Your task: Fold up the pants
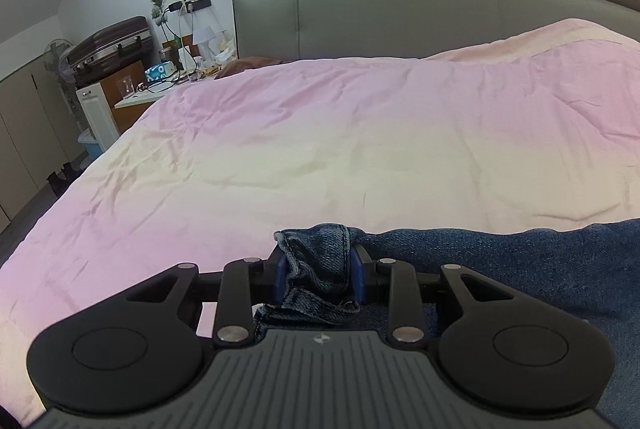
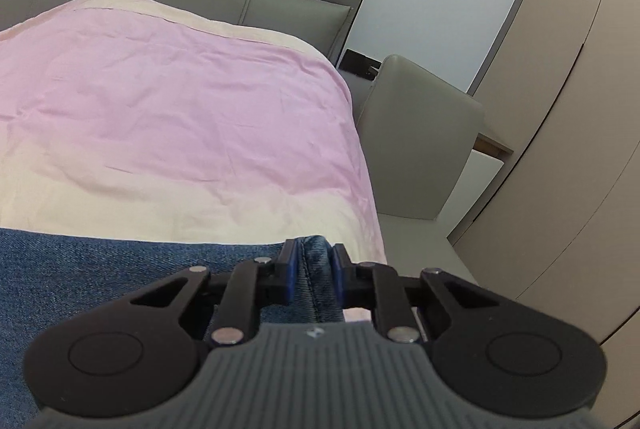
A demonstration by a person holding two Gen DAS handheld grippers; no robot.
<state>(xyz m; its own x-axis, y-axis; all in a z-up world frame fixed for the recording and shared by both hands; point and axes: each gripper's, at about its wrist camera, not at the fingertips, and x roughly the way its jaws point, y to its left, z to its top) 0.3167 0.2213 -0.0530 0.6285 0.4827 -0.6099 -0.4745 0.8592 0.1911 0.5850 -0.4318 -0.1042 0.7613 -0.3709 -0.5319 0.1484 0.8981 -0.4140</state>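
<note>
Both grippers were found clamped on the pants (image 1: 500, 261), blue denim, at opposite ends of one edge. In the left wrist view, a bunched, hemmed corner of denim was seen pinched between the blue pads (image 1: 282, 269) of the left gripper (image 1: 318, 265), with the rest of the cloth running off to the right of the fingers. In the right wrist view, a seamed fold was seen held between the pads of the right gripper (image 2: 314, 269), the cloth extending away to the left. The held edge was therefore judged to lie stretched between the two grippers, its long axis across the bed, neither hand nearer than the other.

The pants were located at the near edge of the pink-and-cream bedcover (image 1: 320, 133); whether the cloth rested on the cover or hung just above it could not be told. Bare bedcover lay ahead of both sets of fingers, toward the grey headboard (image 1: 400, 9).

Judgement: a fold was in hand, and the next move would call for both grips to be carried together so the edge stays taut. Uneven travel could skew the fold.
</note>
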